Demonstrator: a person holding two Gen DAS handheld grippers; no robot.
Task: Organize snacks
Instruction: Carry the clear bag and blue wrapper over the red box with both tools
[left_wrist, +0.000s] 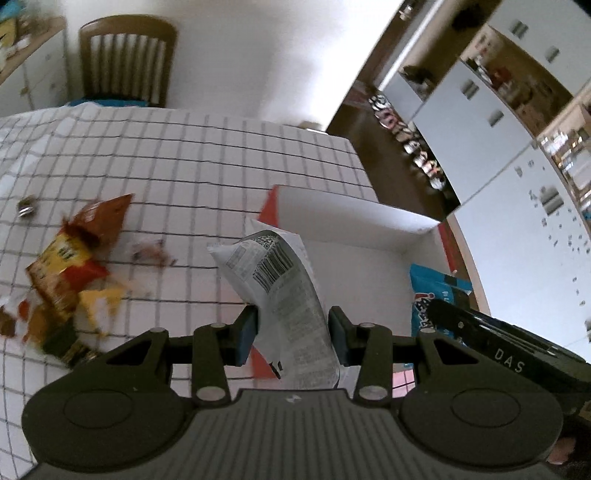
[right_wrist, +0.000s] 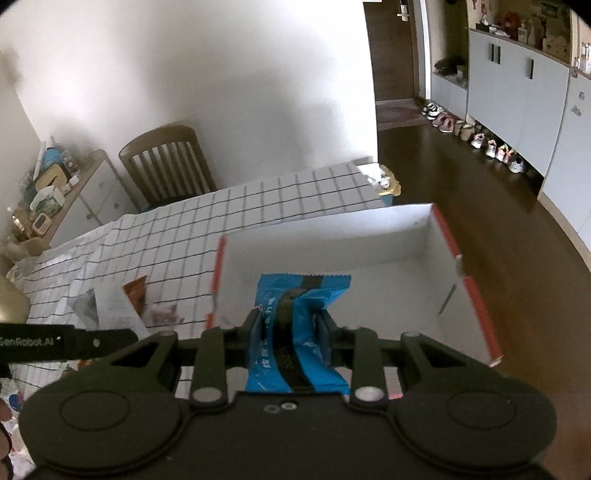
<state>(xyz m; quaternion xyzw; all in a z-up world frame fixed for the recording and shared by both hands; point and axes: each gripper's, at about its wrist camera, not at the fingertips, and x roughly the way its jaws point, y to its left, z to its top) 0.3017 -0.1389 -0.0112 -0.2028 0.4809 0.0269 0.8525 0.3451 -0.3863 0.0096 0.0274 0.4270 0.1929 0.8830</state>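
My left gripper is shut on a white snack packet with a barcode, held above the near left edge of a white box with red sides. My right gripper is shut on a blue snack packet with a black stripe, hanging over the open box. The blue packet and the right gripper's body also show at the right of the left wrist view. A heap of loose snack packets in orange, yellow and red lies on the checked tablecloth to the left.
A wooden chair stands behind the table against the white wall. The box sits at the table's right edge above a dark wooden floor. White cabinets with a row of shoes run along the far right. A cluttered sideboard is at the left.
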